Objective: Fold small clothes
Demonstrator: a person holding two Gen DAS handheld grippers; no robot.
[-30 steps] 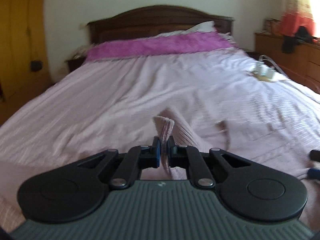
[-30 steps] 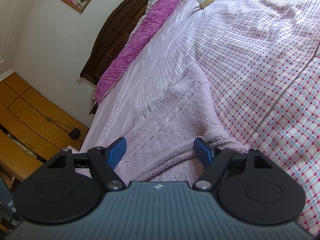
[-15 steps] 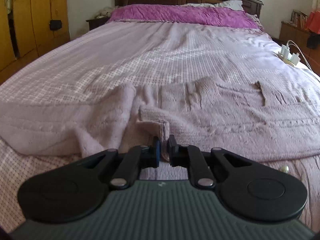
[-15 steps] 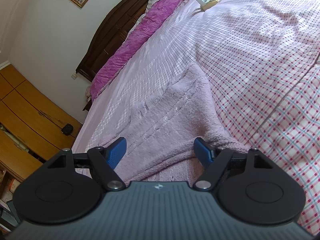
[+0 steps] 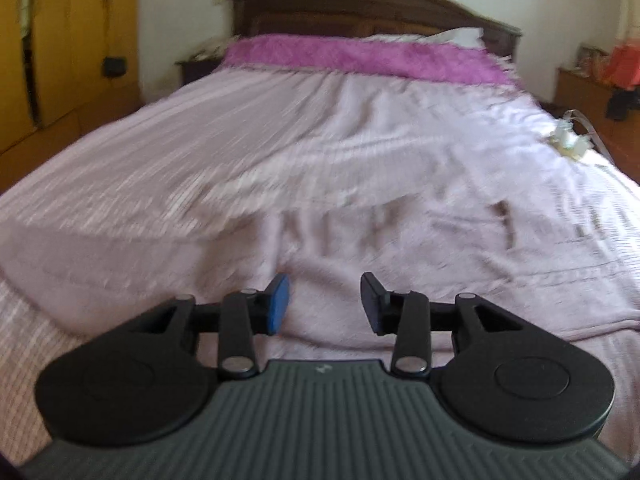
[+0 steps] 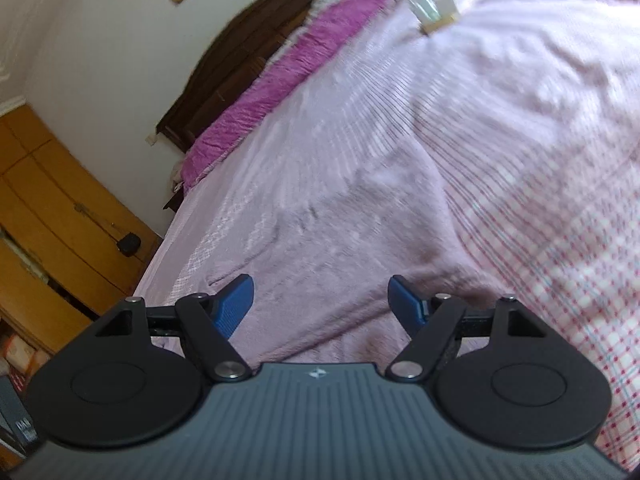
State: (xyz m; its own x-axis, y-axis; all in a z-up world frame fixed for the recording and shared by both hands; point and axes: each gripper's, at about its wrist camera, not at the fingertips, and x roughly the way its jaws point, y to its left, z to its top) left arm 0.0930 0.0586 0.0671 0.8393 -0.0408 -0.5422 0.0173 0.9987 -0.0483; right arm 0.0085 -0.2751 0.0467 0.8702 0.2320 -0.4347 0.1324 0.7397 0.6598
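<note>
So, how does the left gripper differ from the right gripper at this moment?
The left gripper is open by a smaller gap than the right gripper, which is spread wider. The left gripper faces straight up the bed toward the headboard; the right gripper sees the bed at a tilt. Both are open, hold nothing, and have the pink knitted garment just ahead of the fingers.

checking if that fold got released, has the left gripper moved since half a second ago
Yes. The left gripper has opened, dropped the pink garment and tilted up: the headboard sits lower in its view.
</note>
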